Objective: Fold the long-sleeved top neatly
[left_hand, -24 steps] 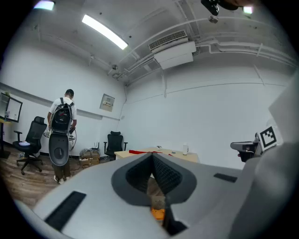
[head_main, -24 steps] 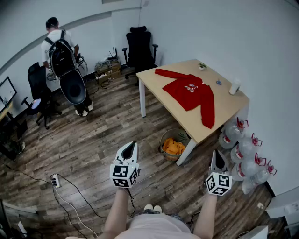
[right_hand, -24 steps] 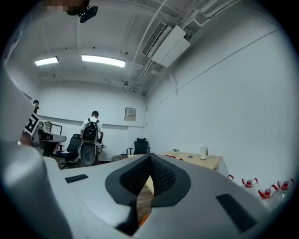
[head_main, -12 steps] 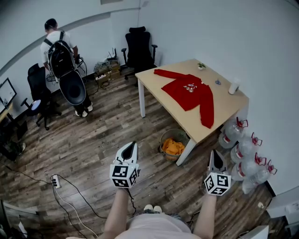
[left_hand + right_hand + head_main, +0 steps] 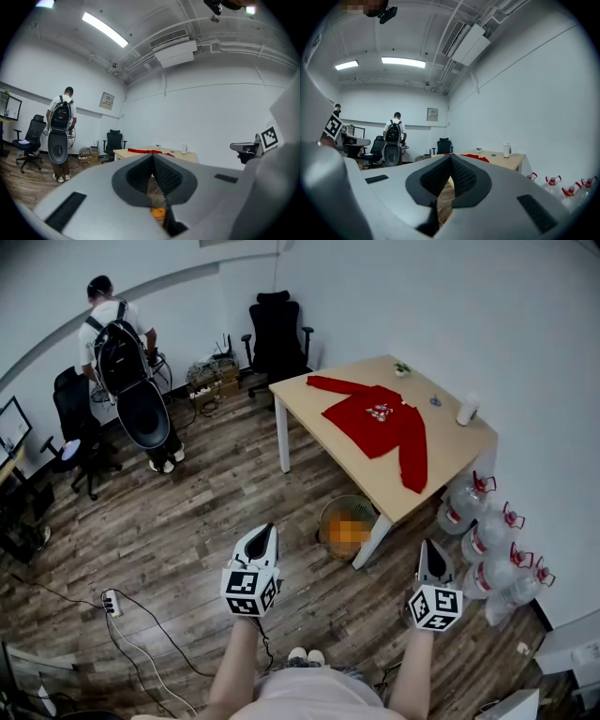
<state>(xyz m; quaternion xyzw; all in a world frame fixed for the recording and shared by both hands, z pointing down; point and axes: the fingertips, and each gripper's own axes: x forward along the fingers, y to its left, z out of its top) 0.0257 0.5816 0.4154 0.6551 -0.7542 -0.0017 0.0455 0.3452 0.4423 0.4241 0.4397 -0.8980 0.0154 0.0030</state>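
Left hand-held gripper [image 5: 265, 532] and right hand-held gripper [image 5: 430, 547]: both closed tight, nothing held, level above the wood floor [image 5: 187, 512], near side. Red long-sleeved top [image 5: 380, 423] lies spread flat on worktop [image 5: 455, 442], far right, well apart from both.

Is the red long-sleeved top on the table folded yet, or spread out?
Spread out. The red top lies flat on the table, both sleeves extended, one toward the far corner, one toward the near edge.

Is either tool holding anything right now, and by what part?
Nothing held. The left tool and right tool are shut and empty; the red top lies untouched on the table.
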